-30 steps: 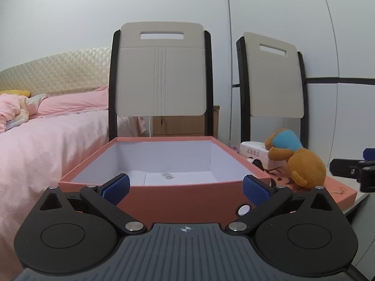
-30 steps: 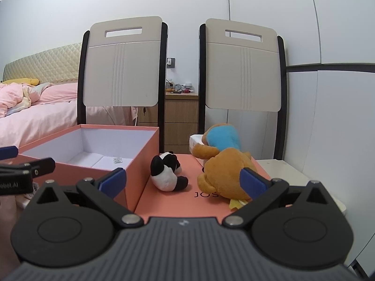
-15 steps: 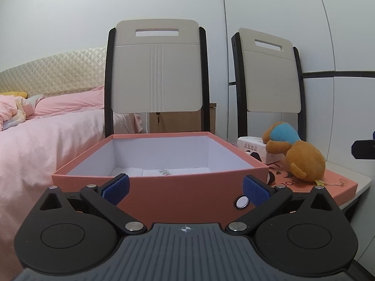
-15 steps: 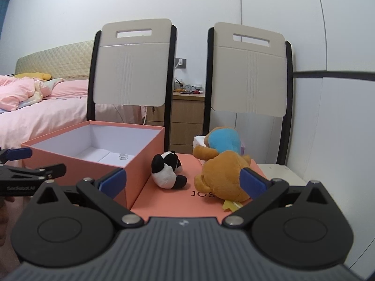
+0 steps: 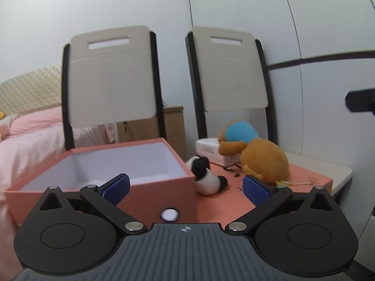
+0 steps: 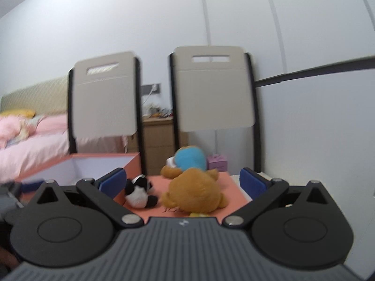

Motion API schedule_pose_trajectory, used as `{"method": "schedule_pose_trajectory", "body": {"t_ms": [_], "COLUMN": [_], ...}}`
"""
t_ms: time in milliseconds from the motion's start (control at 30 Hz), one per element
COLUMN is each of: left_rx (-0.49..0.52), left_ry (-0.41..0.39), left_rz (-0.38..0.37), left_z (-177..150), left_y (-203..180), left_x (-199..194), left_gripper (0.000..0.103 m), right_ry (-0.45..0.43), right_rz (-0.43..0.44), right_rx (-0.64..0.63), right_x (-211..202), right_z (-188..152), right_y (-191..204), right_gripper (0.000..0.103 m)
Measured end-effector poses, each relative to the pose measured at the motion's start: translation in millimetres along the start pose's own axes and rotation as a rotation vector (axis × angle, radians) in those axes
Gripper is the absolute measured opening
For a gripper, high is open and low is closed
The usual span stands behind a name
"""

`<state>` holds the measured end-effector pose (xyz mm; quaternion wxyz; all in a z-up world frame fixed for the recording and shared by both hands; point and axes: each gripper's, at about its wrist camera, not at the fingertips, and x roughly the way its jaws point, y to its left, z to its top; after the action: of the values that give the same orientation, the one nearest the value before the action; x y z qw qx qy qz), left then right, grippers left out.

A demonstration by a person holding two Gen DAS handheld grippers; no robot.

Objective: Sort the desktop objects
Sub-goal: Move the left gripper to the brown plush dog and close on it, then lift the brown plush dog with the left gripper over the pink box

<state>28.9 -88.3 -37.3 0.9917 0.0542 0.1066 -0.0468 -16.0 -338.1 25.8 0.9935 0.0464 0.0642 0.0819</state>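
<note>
Both of our grippers are spread wide with nothing between the blue pads. Our left gripper [image 5: 186,188] hangs just in front of the near wall of the salmon box [image 5: 150,201], level and pointing toward its right front corner. Our right gripper [image 6: 184,180] hangs a little above the salmon lid [image 6: 234,194], aimed along it at the two toys.

Closest to us, the open box stands with its white inside showing; from here we cannot tell what lies at its bottom. Touching its right side lies the small panda plush [image 5: 207,175], black and white, tipped on its side on the flat lid. In the right wrist view the panda sits just inside our left pad, and the orange bear plush [image 6: 195,190] fills the middle between the fingers, lying down with its blue-capped head [image 6: 191,158] turned away from us. Behind the bear's head a white tissue box [image 5: 209,151] rests on the lid, touching the toy.

The lid lies on a pale table [image 5: 328,171], whose bare edge shows to the right. Farther back stand two folding chairs [image 5: 110,79] with beige backs and black frames, a wooden nightstand [image 6: 157,140] between them, a pink bed [image 5: 28,131] to the left, and the white wall panels [image 5: 234,11] behind everything.
</note>
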Motion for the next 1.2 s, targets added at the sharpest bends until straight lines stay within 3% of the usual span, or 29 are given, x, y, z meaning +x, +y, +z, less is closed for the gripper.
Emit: {"method": "schedule_pose_trajectory", "body": {"t_ms": [167, 300, 567, 800, 1100, 1167, 1200], "left_rx": [-0.069, -0.113, -0.125, -0.178, -0.281, -0.283, -0.288], "left_ry": [0.052, 0.045, 0.08, 0.171, 0.27, 0.264, 0.257], "left_rz": [-0.054, -0.097, -0.094, -0.067, -0.119, -0.133, -0.142], "left_z": [-0.7, 1.5, 14.2, 22.3, 24.8, 24.7, 24.4], "left_y": [-30.0, -59.1, -106.4, -114.7, -106.7, -106.8, -106.0], "left_x": [37.5, 62.6, 128.8, 181.2, 212.7, 212.2, 210.3], "left_gripper": [0.103, 0.103, 0.103, 0.103, 0.103, 0.096, 0.085], "right_ry": [0.002, 0.005, 0.03, 0.052, 0.079, 0.083, 0.085], "right_rz": [-0.025, -0.052, -0.113, -0.13, -0.134, -0.136, -0.136], "right_rx": [0.01, -0.013, -0.047, -0.044, -0.027, -0.025, -0.024], "right_x": [-5.2, -10.4, -14.7, -8.7, 2.7, 4.1, 4.8], "right_z": [0.6, 0.6, -0.3, -1.4, -1.8, -2.2, -2.5], "right_y": [-12.9, -19.0, -34.2, -46.1, -54.5, -53.7, -53.3], "right_gripper": [0.103, 0.103, 0.103, 0.103, 0.103, 0.103, 0.103]}}
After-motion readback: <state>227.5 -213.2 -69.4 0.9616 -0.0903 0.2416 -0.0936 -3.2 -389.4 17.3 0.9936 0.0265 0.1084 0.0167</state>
